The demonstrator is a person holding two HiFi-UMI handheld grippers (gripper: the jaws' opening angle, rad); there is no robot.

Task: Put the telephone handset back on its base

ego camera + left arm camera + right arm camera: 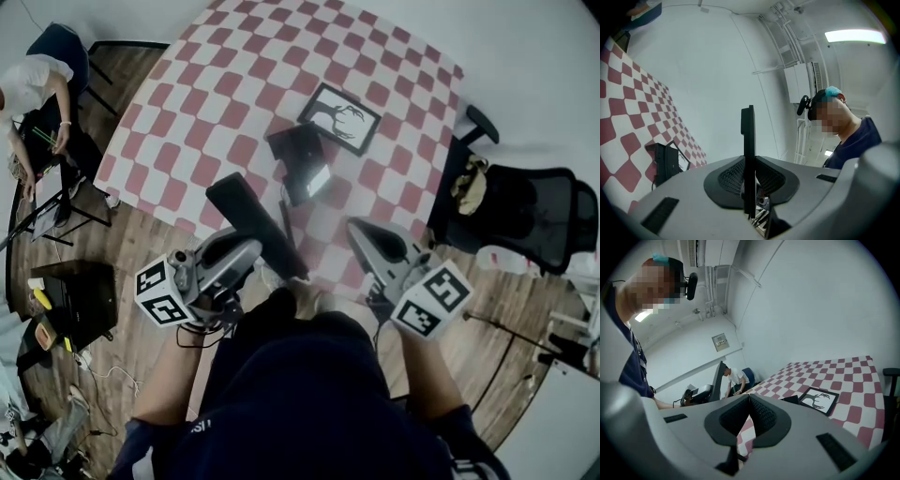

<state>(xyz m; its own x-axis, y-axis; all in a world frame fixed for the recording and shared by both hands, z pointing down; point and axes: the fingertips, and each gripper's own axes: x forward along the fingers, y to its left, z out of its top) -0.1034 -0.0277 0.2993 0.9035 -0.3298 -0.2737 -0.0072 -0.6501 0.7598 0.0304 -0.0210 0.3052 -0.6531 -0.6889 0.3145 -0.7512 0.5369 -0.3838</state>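
The black telephone handset (246, 214) is a long bar that slants above the near edge of the red-and-white checked table (216, 84). My left gripper (251, 247) is shut on it. In the left gripper view the handset (748, 150) stands edge-on between the pads. The black telephone base (303, 161) sits on the cloth beyond it, small and to the left in the left gripper view (664, 161). My right gripper (357, 229) hovers right of the handset, shut, with nothing held (749, 397).
A framed tree picture (339, 117) lies just past the base. A black office chair (525, 211) stands right of the table. A person (33, 89) sits at a desk at the far left, and a black case (80, 295) lies on the wooden floor.
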